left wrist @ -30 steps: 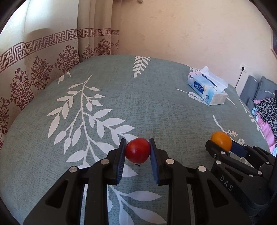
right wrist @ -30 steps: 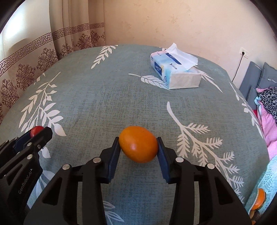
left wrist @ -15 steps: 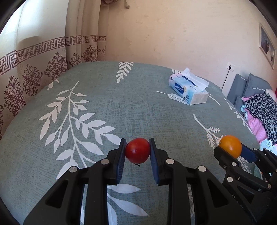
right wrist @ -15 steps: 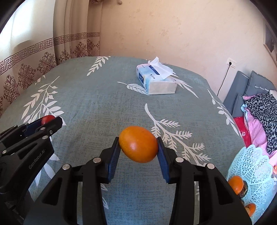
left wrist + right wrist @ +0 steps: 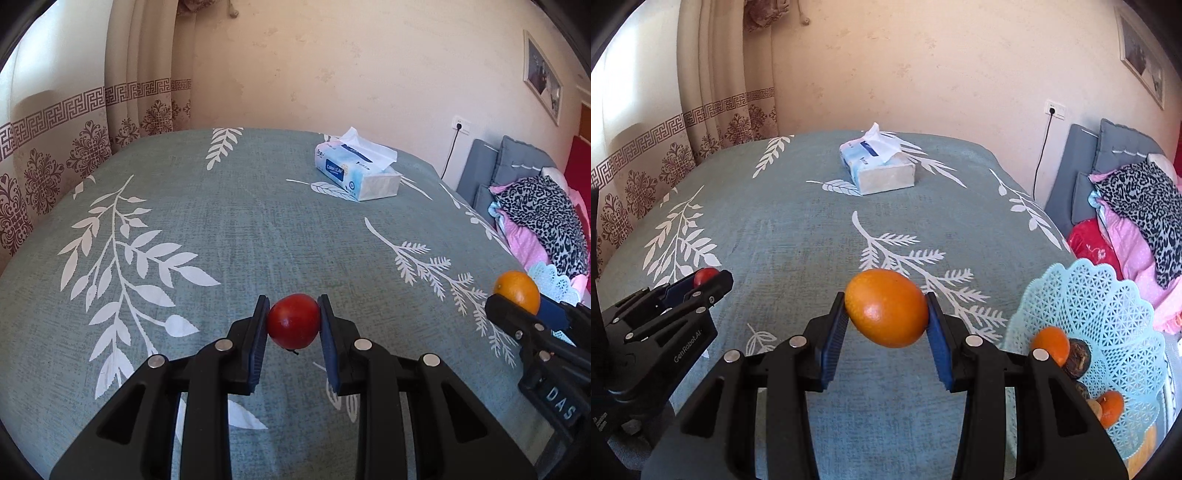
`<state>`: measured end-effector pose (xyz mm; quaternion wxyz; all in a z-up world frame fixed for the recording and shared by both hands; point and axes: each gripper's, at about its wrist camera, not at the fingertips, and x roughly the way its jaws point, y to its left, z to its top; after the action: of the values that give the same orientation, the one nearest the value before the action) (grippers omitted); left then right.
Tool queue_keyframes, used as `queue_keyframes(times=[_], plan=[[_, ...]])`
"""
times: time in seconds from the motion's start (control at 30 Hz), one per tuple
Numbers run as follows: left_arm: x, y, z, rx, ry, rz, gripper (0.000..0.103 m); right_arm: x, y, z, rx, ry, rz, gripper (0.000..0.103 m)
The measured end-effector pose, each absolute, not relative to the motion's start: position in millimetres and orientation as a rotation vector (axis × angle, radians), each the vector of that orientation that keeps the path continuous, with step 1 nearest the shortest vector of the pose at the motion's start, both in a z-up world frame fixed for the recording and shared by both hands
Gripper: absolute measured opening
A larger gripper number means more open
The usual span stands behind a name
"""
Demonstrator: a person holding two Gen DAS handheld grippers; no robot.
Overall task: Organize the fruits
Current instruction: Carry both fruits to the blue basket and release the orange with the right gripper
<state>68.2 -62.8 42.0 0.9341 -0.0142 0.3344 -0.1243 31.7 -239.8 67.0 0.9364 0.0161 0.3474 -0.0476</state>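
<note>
A tissue box [image 5: 877,168] sits at the far middle of the bed [image 5: 798,229], with the curtain [image 5: 713,85] behind the bed's far left corner. At the near right edge stands a lattice fruit basket [image 5: 1108,295] with tangerines [image 5: 1051,345] in it, and pillows [image 5: 1108,147] and folded clothes [image 5: 1145,210] lie farther right. A wall socket [image 5: 1055,109] is on the wall behind.

Both views are swinging toward three o'clock. The pale blue lattice plastic basket [image 5: 1108,302], unseen a second ago, is now filling the right wrist view's four o'clock corner, with small orange fruits [image 5: 1047,345] showing inside it. The white-and-blue tissue box [image 5: 877,166] is sliding toward twelve o'clock. In the left wrist view the grey cushions [image 5: 502,162] and leopard-print cloth [image 5: 546,218] are coming further in at three o'clock.
</note>
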Motion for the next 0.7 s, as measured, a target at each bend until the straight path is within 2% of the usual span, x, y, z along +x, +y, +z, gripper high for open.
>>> queue_keyframes(times=[0.7], plan=[[32.3,-96.6,50.3,0.054,0.65,-0.326,0.027,-48.1,-400.8,53.6,0.323,0.714,-0.354,0.043]])
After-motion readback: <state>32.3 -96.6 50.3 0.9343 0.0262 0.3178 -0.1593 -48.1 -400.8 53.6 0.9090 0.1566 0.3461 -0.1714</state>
